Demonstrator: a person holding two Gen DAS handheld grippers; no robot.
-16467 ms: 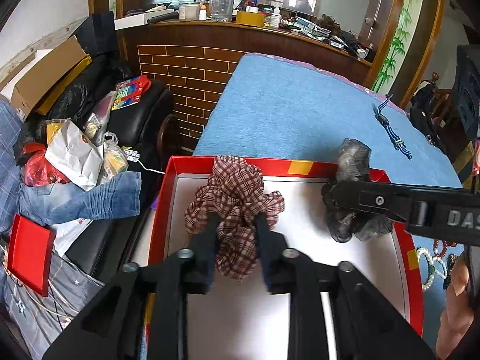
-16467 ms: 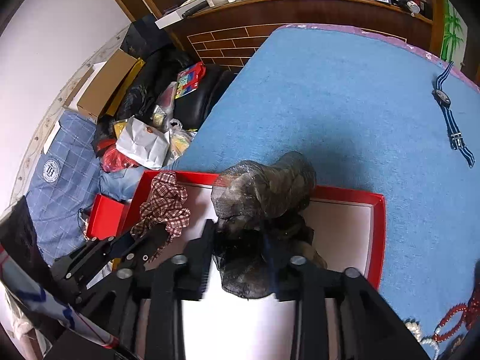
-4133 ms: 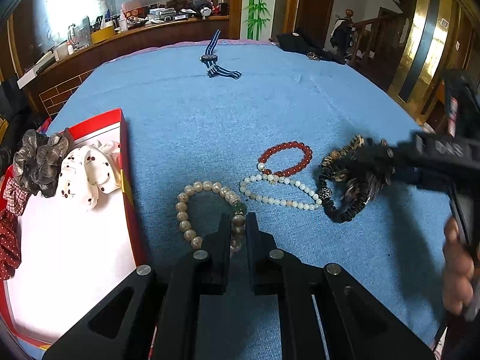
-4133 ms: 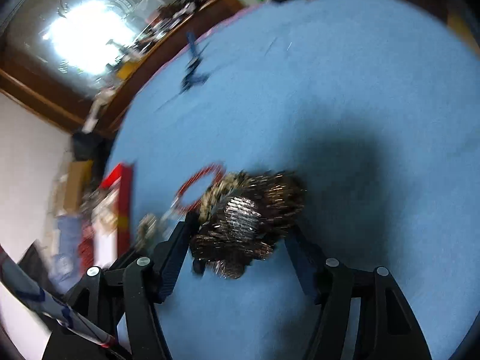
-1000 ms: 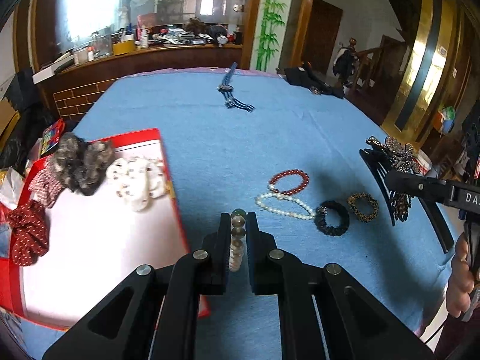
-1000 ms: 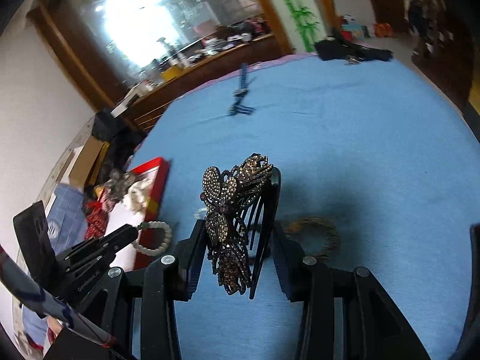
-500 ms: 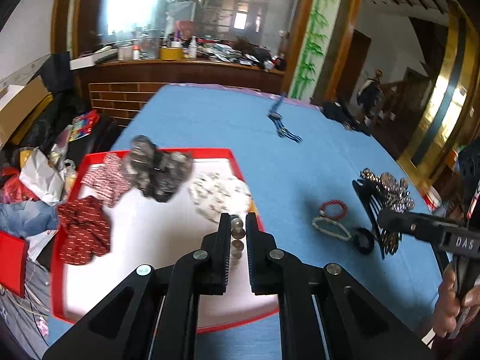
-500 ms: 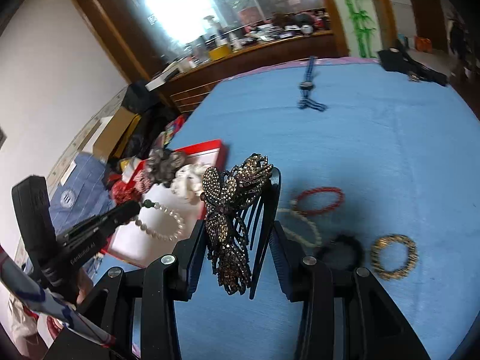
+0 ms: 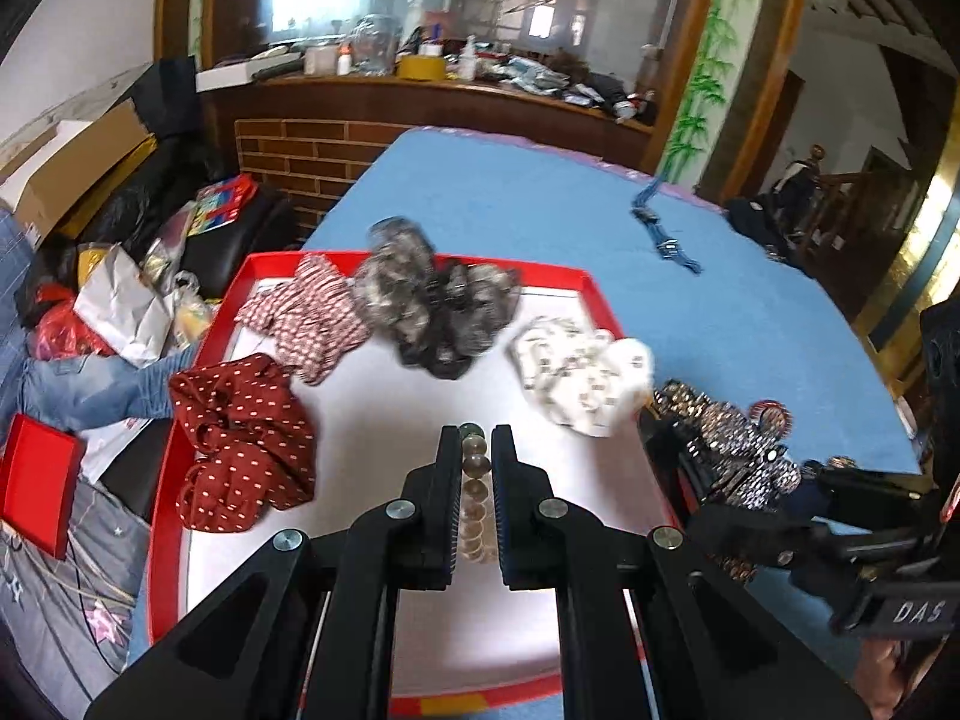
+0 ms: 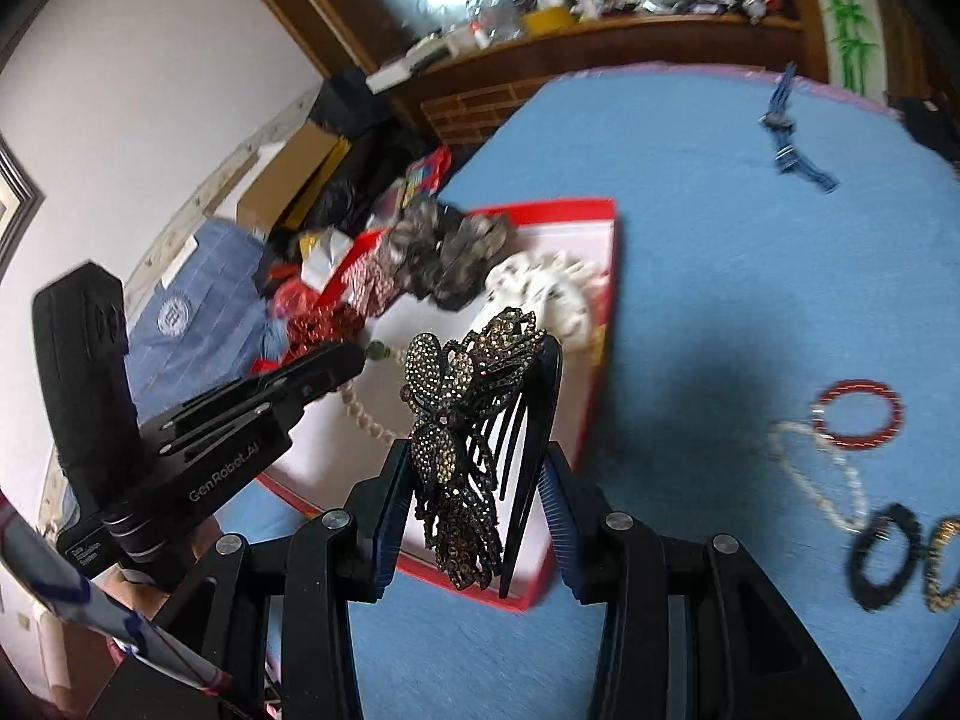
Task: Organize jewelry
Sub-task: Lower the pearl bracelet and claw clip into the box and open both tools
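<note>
My left gripper (image 9: 476, 450) is shut on a pale bead bracelet (image 9: 474, 480) and holds it above the white floor of the red tray (image 9: 384, 414). In the right wrist view the bracelet (image 10: 366, 414) hangs from the left gripper (image 10: 354, 360) over the tray (image 10: 606, 276). My right gripper (image 10: 480, 468) is shut on a rhinestone butterfly hair comb (image 10: 468, 420), held above the tray's right edge; the comb also shows in the left wrist view (image 9: 720, 444).
Several scrunchies lie in the tray: red dotted (image 9: 240, 438), plaid (image 9: 306, 318), grey (image 9: 432, 306), white (image 9: 576, 372). On the blue cloth (image 10: 720, 240) lie a red bracelet (image 10: 858, 414), a white bead strand (image 10: 822, 474), a black band (image 10: 882, 552) and a blue watch (image 10: 786, 132). Clutter lies left of the table.
Both grippers have swung left from the bracelets on the cloth to over the red tray, carrying the bead bracelet and the hair comb.
</note>
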